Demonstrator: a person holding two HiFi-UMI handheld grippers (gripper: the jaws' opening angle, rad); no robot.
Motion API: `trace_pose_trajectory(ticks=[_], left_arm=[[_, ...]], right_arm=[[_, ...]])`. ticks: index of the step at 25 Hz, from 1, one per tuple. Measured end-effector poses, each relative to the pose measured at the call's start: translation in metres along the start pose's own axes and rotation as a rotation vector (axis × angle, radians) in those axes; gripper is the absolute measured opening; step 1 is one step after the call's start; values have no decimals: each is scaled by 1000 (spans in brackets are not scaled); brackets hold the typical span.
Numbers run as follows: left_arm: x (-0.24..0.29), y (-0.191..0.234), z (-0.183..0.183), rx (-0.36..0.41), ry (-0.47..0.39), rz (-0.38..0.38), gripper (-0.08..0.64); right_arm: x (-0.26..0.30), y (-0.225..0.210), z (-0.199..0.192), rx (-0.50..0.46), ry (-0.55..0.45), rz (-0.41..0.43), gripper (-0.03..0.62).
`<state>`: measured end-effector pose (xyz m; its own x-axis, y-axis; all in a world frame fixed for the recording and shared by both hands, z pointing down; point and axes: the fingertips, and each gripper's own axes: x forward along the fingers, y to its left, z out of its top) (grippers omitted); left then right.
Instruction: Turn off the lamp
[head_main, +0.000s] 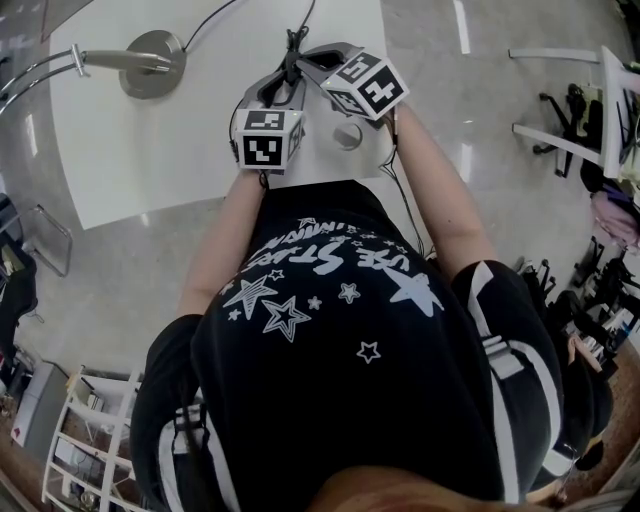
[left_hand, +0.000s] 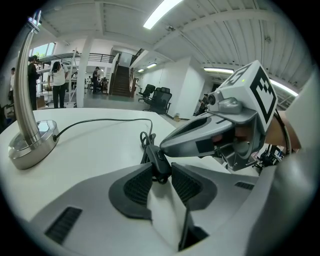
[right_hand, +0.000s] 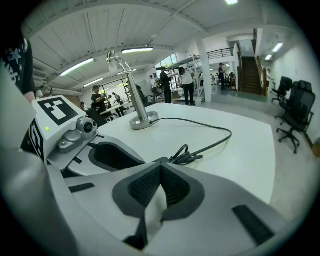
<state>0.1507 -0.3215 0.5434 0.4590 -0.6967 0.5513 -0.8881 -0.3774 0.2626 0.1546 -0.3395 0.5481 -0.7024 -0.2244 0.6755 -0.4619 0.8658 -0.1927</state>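
The lamp stands on the white table (head_main: 180, 150) at the far left, with a round metal base (head_main: 152, 63) (left_hand: 32, 142) (right_hand: 142, 120) and a curved chrome arm (head_main: 40, 70). Its black cord (left_hand: 100, 121) (right_hand: 210, 145) runs to a small black inline switch (left_hand: 159, 161). My left gripper (head_main: 288, 72) (left_hand: 161, 172) is shut on that switch, one pad on each side. My right gripper (head_main: 305, 55) (right_hand: 160, 170) is shut with nothing between its pads. In the left gripper view its tip (left_hand: 166, 148) rests right on top of the switch. The right gripper view hides the switch behind its own jaws.
A small round disc (head_main: 347, 135) lies on the table near the right gripper. Cord loops (right_hand: 186, 157) bunch just past the switch. The table's near edge is close to the person's body. Office chairs (right_hand: 295, 112) and several people (right_hand: 187, 82) stand far behind.
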Motion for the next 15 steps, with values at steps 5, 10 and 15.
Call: trace_pose_trajectory(ticks=[5, 10, 15], left_arm=[[0, 0, -1, 2, 6, -6, 137], [0, 1, -1, 6, 7, -15, 137], [1, 1, -1, 5, 7, -16, 137]], right_arm=[[0, 4, 1, -161, 93, -23, 5], [3, 6, 1, -245, 157, -43, 5], [1, 6, 1, -250, 176, -41, 5]])
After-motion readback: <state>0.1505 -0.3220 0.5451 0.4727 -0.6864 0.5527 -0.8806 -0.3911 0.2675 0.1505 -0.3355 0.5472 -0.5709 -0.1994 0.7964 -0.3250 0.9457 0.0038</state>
